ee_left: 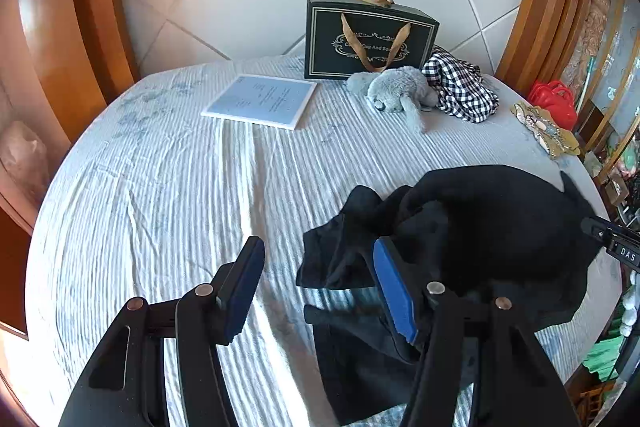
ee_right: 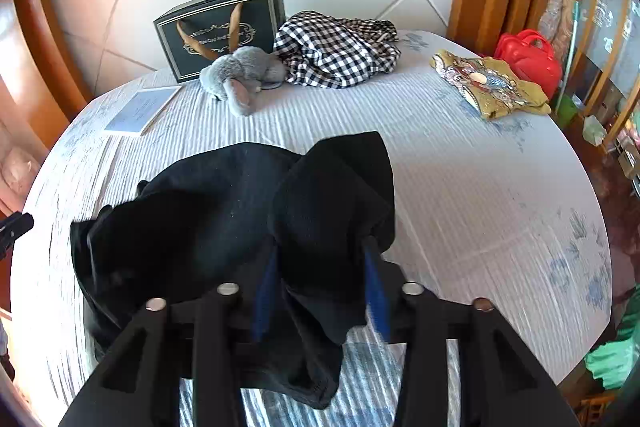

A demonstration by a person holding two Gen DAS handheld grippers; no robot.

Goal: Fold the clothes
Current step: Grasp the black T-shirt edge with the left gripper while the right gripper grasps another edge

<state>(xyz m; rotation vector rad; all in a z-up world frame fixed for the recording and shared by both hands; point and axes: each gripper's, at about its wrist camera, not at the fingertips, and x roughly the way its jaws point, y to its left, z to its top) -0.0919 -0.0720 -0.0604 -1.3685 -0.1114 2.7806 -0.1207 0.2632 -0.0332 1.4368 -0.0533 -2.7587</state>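
two hand-held grippers hang over a bed with a pale striped sheet (ee_left: 160,187), each angled downward. the left gripper (ee_left: 320,291) has its blue-padded fingers (ee_left: 394,291) spread apart, with bare sheet and the edge of a black garment (ee_left: 480,219) showing between them; its right-hand finger lies against the near edge of that cloth, while the left-hand finger stands clear over the sheet. nothing is pinched between its pads. most of the garment lies crumpled just ahead and to the right of this gripper.

the right gripper (ee_right: 322,287) also has its fingers parted, and a fold of the same black garment (ee_right: 224,211) bulges up between them and drapes down past the pads. whether the pads press on the cloth cannot be told. the rest of the garment spreads ahead and to the left of this gripper.

well beyond both grippers, near the headboard, sit a dark gift bag (ee_left: 368,39), a grey plush toy (ee_left: 396,93), a checked cloth (ee_right: 336,51) and a flat booklet (ee_left: 260,101).
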